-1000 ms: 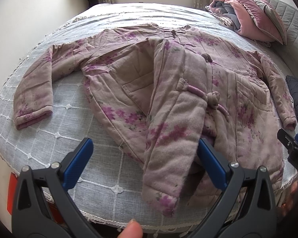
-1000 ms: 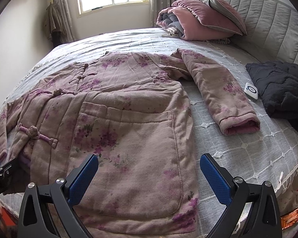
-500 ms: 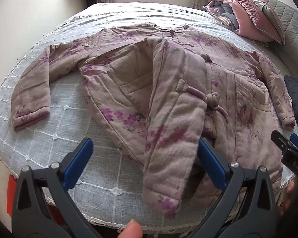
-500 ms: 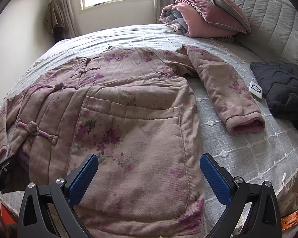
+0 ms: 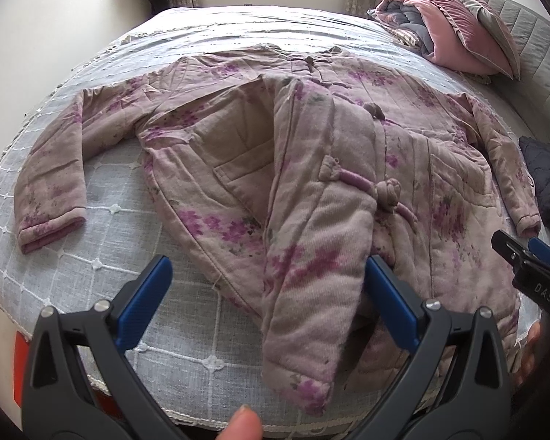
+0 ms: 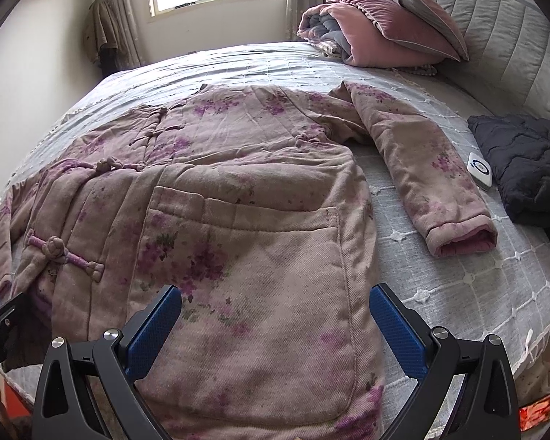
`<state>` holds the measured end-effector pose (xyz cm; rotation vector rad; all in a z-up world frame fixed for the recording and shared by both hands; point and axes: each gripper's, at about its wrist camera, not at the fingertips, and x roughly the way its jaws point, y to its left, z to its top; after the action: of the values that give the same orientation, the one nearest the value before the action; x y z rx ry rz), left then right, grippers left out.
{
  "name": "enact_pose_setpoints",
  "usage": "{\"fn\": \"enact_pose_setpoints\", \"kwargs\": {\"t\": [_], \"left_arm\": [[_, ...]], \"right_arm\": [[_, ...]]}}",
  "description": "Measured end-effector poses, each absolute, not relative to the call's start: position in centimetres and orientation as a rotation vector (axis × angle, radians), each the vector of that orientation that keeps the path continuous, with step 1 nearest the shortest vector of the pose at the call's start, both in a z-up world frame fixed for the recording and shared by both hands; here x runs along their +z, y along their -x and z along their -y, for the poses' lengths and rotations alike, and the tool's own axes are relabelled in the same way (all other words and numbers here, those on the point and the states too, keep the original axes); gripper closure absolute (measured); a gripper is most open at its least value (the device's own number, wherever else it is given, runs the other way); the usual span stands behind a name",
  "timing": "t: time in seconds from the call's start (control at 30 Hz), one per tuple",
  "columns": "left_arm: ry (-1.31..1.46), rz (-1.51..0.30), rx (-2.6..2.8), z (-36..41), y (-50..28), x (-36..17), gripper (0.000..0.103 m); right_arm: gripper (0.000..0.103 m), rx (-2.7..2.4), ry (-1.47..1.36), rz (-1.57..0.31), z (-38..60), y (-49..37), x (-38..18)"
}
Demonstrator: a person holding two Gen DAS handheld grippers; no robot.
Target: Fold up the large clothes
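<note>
A pink quilted floral jacket lies spread face up on the bed, sleeves out to both sides, its left front flap folded back and rumpled. My left gripper is open and empty, hovering over the hem of that flap. My right gripper is open and empty above the jacket's pocket panel near the hem. The right gripper's tip shows in the left wrist view. The jacket's right sleeve lies flat toward the headboard side.
The grey bedspread covers the bed; its near edge runs just below both grippers. A dark quilted garment and a white remote lie right of the sleeve. Pink pillows and a rolled duvet sit at the headboard.
Both grippers have moved slightly forward and lower over the jacket's hem. The jacket has not moved and both grippers stay open.
</note>
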<state>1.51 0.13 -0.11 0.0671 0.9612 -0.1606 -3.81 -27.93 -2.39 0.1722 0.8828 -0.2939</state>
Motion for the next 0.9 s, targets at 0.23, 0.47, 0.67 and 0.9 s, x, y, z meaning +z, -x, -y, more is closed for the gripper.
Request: {"fn": "enact_pose_setpoints", "kwargs": {"t": [0.23, 0.47, 0.67, 0.9], "left_arm": [[-0.059, -0.976, -0.174, 0.1, -2.2, -0.5, 0.0], [0.017, -0.96, -0.282, -1.2, -3.0, 0.7, 0.0], [0.028, -0.929, -0.396, -2.4, -5.8, 3.2, 0.0], [-0.086, -0.859, -0.331, -3.9, -14.8, 5.0, 0.0]], "right_arm": [[0.0, -0.246, -0.17, -0.868, 27.6, 2.7, -2.4], [0.0, -0.12, -0.307, -0.854, 29.3, 1.5, -1.2], [0.0, -0.015, -0.234, -0.842, 31.9, -2.3, 2.5], [0.0, 0.108, -0.175, -0.871, 35.9, -10.9, 4.5]]}}
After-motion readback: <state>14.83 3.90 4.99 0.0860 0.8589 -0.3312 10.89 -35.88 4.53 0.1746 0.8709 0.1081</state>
